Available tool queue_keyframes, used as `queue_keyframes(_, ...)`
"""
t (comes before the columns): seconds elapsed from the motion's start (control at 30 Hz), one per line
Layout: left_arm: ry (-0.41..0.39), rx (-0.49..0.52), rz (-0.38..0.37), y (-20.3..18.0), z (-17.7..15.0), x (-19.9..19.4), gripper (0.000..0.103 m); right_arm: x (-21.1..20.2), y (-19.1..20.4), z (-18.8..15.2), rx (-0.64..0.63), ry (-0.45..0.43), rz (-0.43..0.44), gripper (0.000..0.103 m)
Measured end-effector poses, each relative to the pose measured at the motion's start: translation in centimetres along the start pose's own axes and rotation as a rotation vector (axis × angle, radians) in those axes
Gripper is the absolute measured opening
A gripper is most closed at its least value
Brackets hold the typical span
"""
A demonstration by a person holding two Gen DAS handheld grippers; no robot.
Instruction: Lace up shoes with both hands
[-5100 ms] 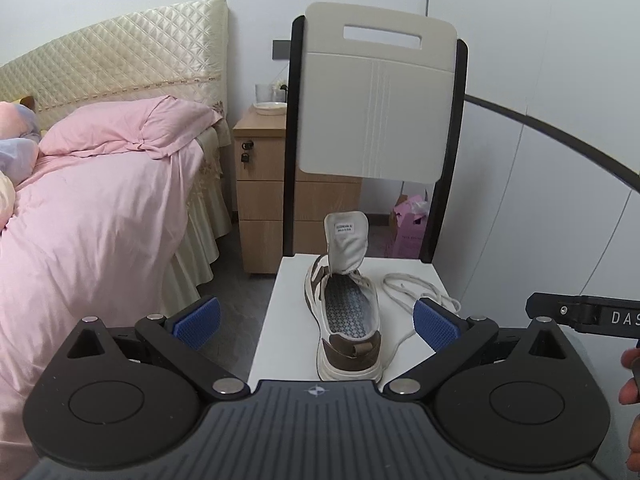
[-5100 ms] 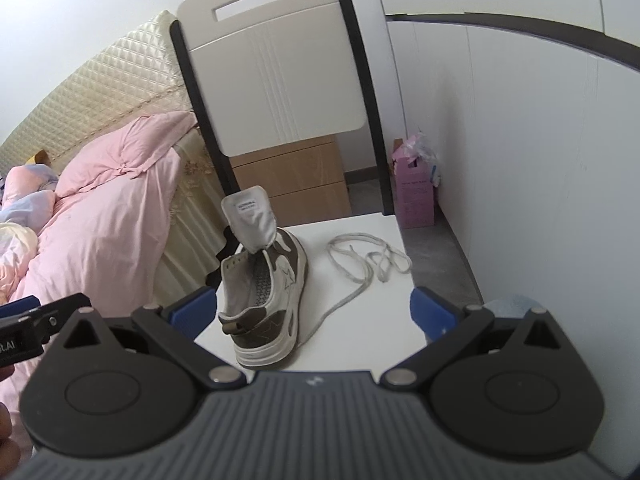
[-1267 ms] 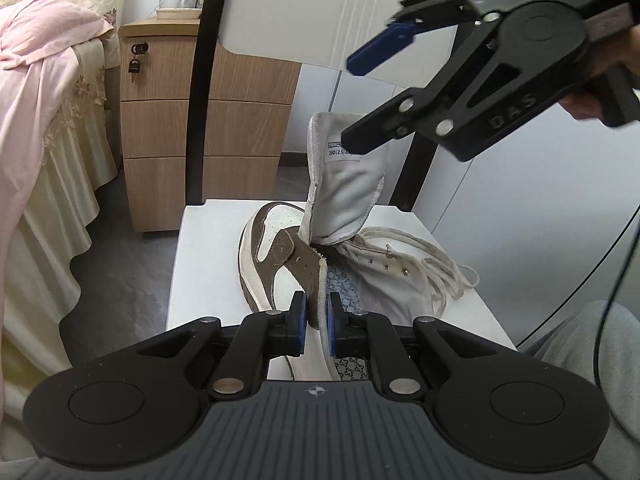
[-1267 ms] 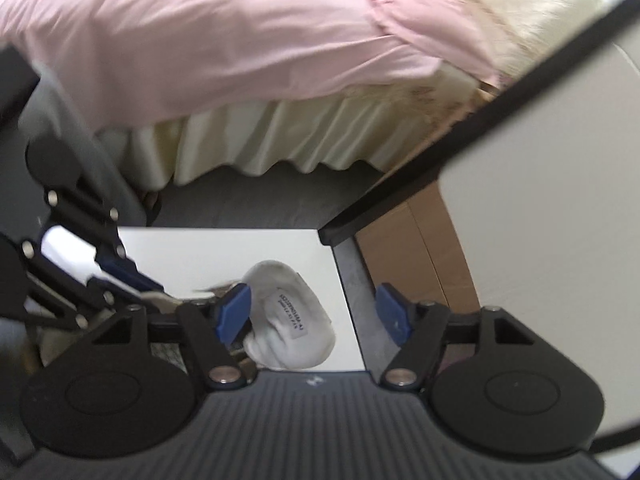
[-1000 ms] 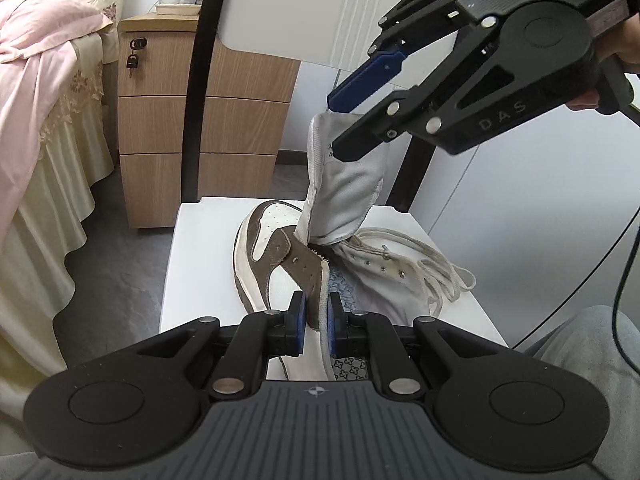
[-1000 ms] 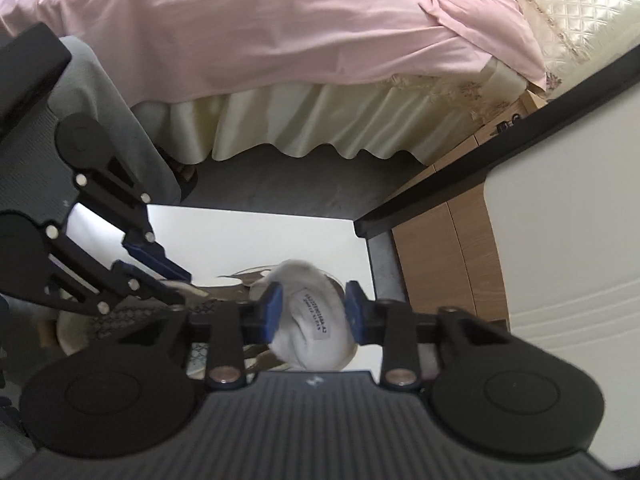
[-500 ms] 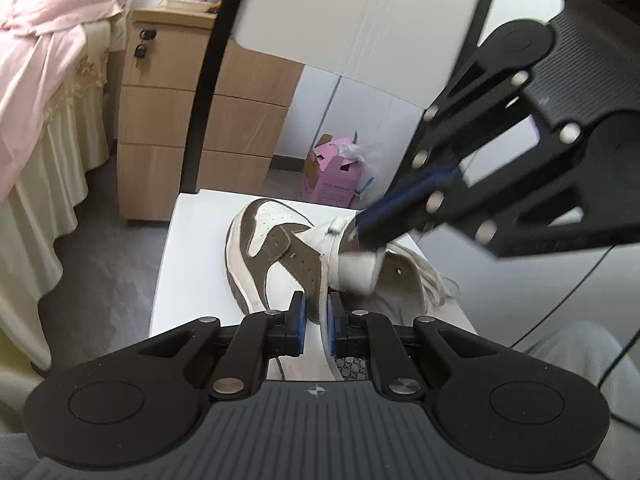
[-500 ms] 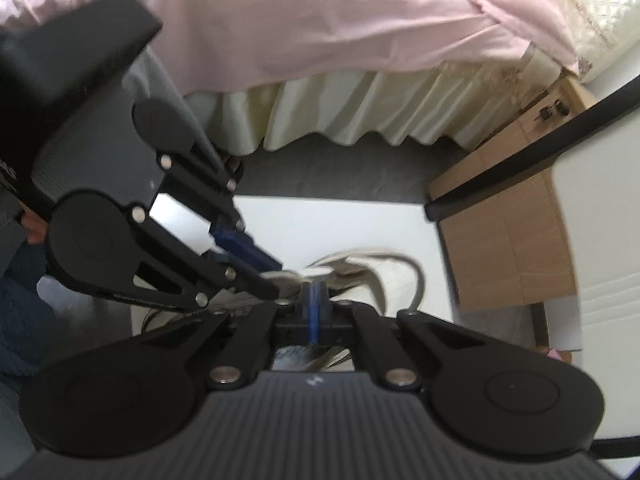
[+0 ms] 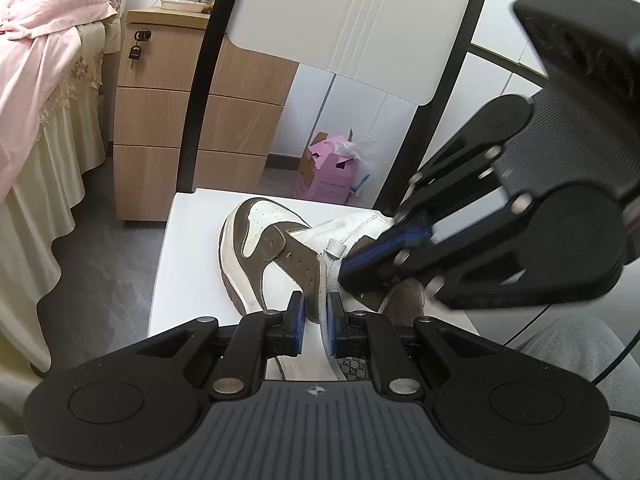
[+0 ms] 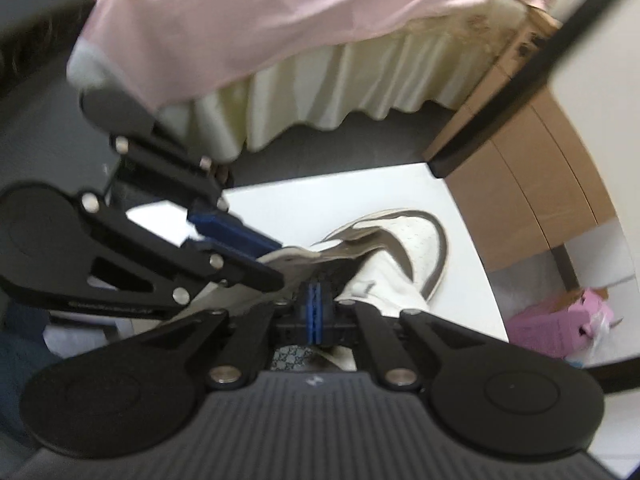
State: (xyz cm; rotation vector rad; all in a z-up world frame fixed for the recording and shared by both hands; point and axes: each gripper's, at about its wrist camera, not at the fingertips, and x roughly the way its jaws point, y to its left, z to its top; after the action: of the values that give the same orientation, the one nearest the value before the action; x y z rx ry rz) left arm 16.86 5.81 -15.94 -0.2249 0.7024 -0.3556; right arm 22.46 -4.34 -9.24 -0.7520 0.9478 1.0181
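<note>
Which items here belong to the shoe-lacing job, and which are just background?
Job:
brown-and-white leather sneaker
left hand-held gripper, shut on the sneaker's side flap
right hand-held gripper, shut at the tongue
white chair seat

Background:
wooden drawer cabinet
pink cardboard box
pink bedding

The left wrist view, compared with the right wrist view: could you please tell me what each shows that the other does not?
Only the left wrist view shows the chair backrest and the padlock on the wooden drawer unit. Only the right wrist view shows the pink bedding overhead. Both show the shoe, the white seat, the left gripper clamping the shoe's side, and the shut right gripper.
</note>
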Motion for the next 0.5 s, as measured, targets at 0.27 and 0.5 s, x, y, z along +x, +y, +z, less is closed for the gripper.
queue_keyframes(0.27, -0.045, 0.088, 0.009, -1.5, -0.3, -1.4, 0.026, -5.5, -5.0, -3.5, 0.472, -0.18, -0.028, 0.035)
queue_keyframes(0.5, 0.001, 0.099, 0.041, -1.6, -0.8, -0.4, 0.02, -3.7, -7.2, -6.9, 0.816, -0.227, 0.014, 0.036)
